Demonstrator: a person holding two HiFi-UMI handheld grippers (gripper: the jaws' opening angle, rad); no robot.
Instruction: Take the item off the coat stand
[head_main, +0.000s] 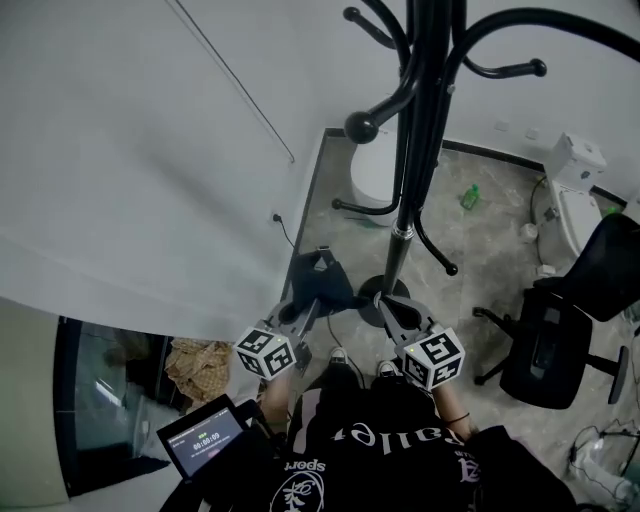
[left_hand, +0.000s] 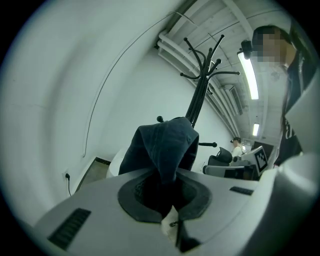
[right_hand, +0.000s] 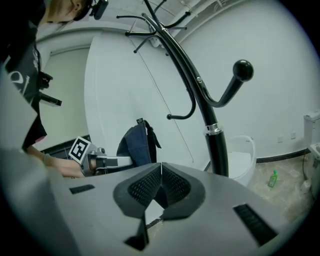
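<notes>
The left tongs (head_main: 305, 302) are clamped on the dark blue cloth item (left_hand: 165, 145), which is off the coat stand (head_main: 408, 190) and held just left of its pole, clear of the hooks. The right tongs (right_hand: 161, 187) are pressed together and empty, near the stand's base. A white wall (head_main: 150, 150) runs close along the left. Open floor (head_main: 480, 250) lies beyond the stand, and an office chair (head_main: 548, 345) stands well apart on the right.

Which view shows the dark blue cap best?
Left gripper view: the dark blue cap fills its centre, clamped in the left gripper. The right gripper view shows it smaller, side-on; the head view, only a dark shape.
</notes>
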